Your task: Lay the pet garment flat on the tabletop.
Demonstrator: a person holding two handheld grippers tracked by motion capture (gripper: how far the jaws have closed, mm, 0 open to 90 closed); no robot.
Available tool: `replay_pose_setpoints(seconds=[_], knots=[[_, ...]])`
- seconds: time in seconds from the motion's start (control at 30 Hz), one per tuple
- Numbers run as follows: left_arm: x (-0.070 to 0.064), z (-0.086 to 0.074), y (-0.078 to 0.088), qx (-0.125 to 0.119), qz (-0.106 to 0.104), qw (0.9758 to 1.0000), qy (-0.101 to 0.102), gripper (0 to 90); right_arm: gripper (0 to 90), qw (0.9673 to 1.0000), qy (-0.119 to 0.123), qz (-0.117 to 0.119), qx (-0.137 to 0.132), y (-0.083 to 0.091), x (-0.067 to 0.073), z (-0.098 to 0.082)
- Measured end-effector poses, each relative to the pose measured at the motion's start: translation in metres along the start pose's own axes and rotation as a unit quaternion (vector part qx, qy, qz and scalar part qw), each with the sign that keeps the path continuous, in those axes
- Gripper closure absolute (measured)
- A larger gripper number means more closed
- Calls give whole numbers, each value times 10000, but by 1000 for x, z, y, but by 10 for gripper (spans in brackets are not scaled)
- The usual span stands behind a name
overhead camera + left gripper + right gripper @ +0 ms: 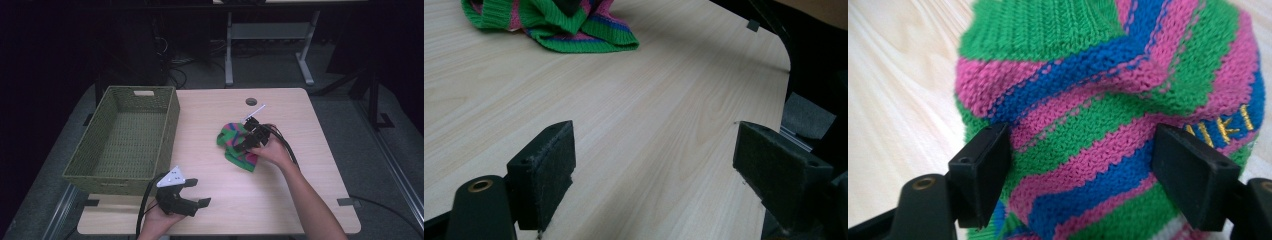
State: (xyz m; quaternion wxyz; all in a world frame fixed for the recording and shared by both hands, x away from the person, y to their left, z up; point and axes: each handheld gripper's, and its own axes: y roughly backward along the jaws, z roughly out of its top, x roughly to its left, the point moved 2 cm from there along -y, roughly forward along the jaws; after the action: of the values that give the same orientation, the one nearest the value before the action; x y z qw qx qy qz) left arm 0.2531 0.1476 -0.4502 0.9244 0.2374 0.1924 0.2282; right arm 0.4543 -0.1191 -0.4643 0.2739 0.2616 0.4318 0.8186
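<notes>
Two grippers work beside a green wicker basket (pixel 125 137): right gripper (pixel 248 141) spread wide over a striped knit garment (pixel 235 145), left gripper (pixel 196 192) spread, empty.

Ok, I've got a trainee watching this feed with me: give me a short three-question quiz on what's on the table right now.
1. True or false: the right gripper has its jaws open around the striped knit cloth.
2. Which best describes the left gripper? A) shut on the cloth B) open over bare table C) inside the basket
3. Fill in: the green woven basket stands at the table's ____ side in the high view.

Key: 1 true; 2 B; 3 left.
</notes>
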Motion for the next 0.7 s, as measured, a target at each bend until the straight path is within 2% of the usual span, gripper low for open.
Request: replay_pose_setpoints(seconds=[0.27,0.57,0.7], knots=[[-1,0,0,-1,-11,10000,-15,169,313,9984,228,-516,81,-4,9,-2],[-2,0,-2,57,-23,10000,-48,169,448,9979,257,-578,127,-3,10,-2],[-2,0,-2,22,-20,10000,-18,169,524,9980,192,-591,123,-2,9,-2]])
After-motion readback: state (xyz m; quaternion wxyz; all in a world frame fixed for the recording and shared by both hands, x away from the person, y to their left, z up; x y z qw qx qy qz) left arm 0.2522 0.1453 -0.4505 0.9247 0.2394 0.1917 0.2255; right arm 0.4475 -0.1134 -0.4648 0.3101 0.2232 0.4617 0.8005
